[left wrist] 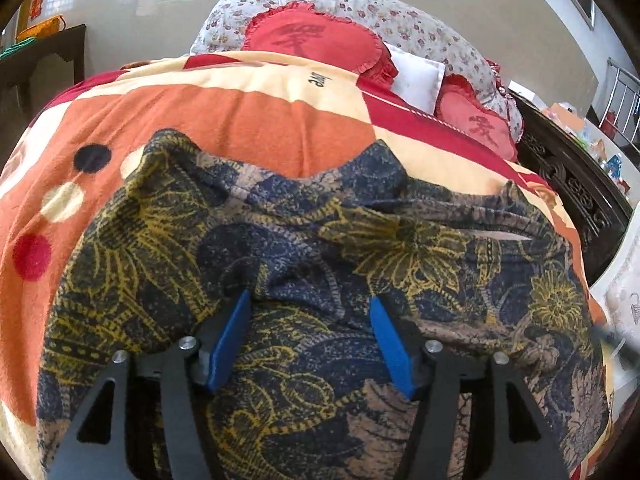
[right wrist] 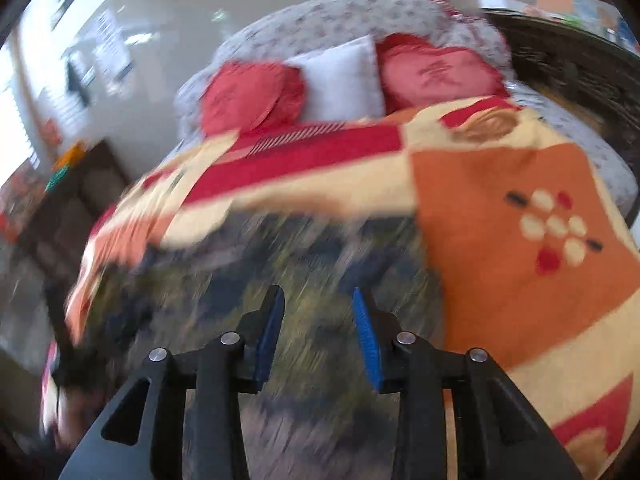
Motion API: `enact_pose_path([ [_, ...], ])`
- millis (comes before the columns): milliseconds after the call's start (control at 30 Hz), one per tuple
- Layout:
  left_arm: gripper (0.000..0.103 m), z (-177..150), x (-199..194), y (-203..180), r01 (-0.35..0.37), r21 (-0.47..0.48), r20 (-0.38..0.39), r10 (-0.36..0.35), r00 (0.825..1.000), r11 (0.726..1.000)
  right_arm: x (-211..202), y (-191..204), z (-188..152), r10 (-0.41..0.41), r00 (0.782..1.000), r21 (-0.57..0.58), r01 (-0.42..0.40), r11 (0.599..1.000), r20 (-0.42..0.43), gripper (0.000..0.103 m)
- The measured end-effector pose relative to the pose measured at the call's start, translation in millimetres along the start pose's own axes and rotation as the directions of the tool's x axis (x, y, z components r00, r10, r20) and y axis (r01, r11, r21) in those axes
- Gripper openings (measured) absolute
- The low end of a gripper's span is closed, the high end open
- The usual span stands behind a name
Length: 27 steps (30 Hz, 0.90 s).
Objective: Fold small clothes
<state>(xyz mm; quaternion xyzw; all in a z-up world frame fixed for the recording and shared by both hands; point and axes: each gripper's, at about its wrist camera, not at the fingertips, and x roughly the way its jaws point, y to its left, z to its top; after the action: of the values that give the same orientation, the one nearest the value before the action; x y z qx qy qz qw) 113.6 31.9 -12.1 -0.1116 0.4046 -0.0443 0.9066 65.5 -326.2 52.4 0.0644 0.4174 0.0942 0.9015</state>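
1. Two claws hang over one dark, yellow-flowered garment [left wrist: 320, 248] spread on the orange and cream blanket [left wrist: 248, 120] covering the bed; red cushions [left wrist: 312, 40] and a white pillow [right wrist: 340, 76] sit at the far end
2. Left claw [left wrist: 310, 312]: released, its blue pads apart, with a raised ridge of the cloth lying between them but not pinched as far as I can see
3. Right claw [right wrist: 318, 320]: also released, nothing between its pads; its view is badly smeared, so the cloth beneath shows only as dark and yellow streaks
4. Garment state, as I judge it: partly gathered and wrinkled, not yet a neat fold; its far edge is humped and uneven
5. Risk: with both claws released, the raised ridge may slump and leave a crooked crease
6. Risk: a claw closing on this bunched cloth could catch several layers, or the blanket beneath, and drag the whole pile out of line
7. Risk: the garment reaches close to the near edge of the bed; a hard pull toward the person could slide it off
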Motion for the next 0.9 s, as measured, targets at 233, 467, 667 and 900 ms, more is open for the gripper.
enact_pose_path([
  [233, 0.064, 2.2, -24.2, -4.7, -0.023, 0.019, -0.029, 0.023, 0.999, 1.000, 22.7, -12.3, -31.5, -0.022, 0.998, 0.022, 0.023, 0.999, -0.051, 0.038],
  [467, 0.082, -68.4, -163.8, 18.7, 0.178, -0.022, 0.095, -0.175, 0.980, 0.984, -21.4, 32.1, -11.7, -0.075, 0.997, -0.066, 0.077, 0.995, 0.031, 0.038],
  [667, 0.082, -121.5, -178.6, 37.0, 0.215, -0.136, 0.052, -0.210, 0.976, 0.967, 12.0, 75.2, -14.5, 0.011, 1.000, -0.149, -0.011, 0.989, 0.003, 0.038],
  [900, 0.082, -136.4, -147.6, 53.3, 0.157, -0.241, -0.062, -0.177, 0.982, 0.958, 39.9, 69.1, -55.3, 0.041, 0.999, -0.219, -0.039, 0.975, 0.005, 0.044],
])
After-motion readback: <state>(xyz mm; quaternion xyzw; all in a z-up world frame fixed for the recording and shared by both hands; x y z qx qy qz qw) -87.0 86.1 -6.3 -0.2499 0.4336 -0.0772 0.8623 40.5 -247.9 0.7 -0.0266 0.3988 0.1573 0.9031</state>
